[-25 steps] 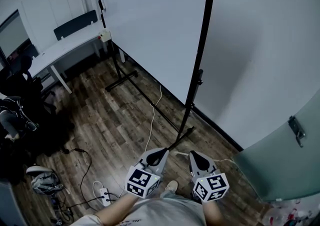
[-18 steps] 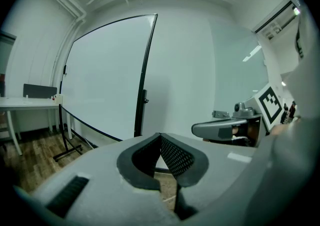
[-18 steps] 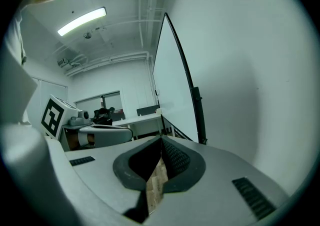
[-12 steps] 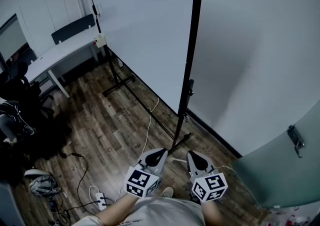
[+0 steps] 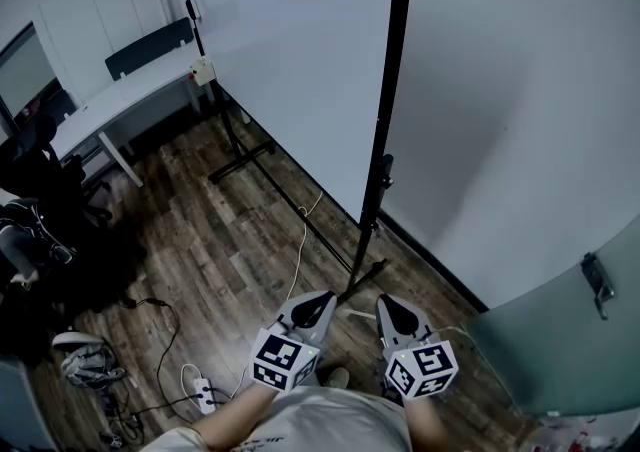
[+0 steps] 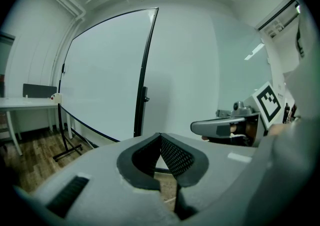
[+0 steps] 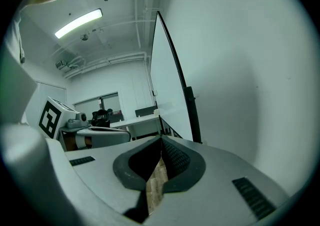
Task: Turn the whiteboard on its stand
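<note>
The whiteboard (image 5: 290, 60) stands on a black stand, nearly edge-on to me, with its near post (image 5: 385, 130) rising just ahead. My left gripper (image 5: 322, 296) and right gripper (image 5: 384, 302) hover side by side low in the head view, short of the post's foot (image 5: 362, 278). Both are shut with nothing between the pads. In the left gripper view the whiteboard (image 6: 105, 75) fills the left, beyond the left gripper (image 6: 160, 135). The right gripper view shows the whiteboard (image 7: 167, 85) as a narrow sliver above the right gripper (image 7: 161, 140).
A white desk (image 5: 120, 105) with a dark chair stands at the far left. A power strip (image 5: 205, 398) and cables lie on the wood floor. A frosted glass door (image 5: 570, 340) is at the right. The white wall runs behind the board.
Both grippers have edged forward towards the stand's near post. They stay shut and empty.
</note>
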Tool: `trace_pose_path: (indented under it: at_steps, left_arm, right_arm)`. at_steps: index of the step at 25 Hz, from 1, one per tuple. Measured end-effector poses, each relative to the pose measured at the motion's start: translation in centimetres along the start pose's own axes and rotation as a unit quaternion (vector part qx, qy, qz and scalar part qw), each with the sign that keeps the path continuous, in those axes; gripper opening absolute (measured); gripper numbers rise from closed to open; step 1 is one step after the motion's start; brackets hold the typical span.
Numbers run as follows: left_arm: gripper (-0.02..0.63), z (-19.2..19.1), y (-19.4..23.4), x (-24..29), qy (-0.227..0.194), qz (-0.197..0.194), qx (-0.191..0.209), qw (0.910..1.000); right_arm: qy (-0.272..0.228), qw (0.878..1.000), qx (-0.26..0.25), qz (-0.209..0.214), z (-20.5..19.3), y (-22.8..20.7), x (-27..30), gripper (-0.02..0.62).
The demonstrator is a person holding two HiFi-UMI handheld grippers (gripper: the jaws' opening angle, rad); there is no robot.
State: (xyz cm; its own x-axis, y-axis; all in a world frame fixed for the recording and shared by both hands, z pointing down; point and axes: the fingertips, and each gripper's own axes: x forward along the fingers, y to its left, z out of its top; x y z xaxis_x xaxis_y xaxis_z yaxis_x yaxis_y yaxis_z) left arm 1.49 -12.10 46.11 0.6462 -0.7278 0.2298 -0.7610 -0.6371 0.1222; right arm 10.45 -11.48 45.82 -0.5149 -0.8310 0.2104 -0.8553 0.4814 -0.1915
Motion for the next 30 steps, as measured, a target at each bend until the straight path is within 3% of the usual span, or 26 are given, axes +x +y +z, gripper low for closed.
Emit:
trace_pose_path:
  at_steps: [19, 30]
  left_arm:
    - [0.011, 2.9, 4.6, 3.7, 0.006, -0.040, 0.023, 0.9989]
    - [0.011, 3.4, 8.6, 6.6, 0.005, -0.039, 0.043, 0.9983]
  right_arm:
    - [-0.010, 0.999, -0.030, -0.030, 4.0, -2.5, 5.6, 0.008]
    - [0.003, 0.997, -0.045, -0.055, 4.8, -5.7, 10.4, 0.008]
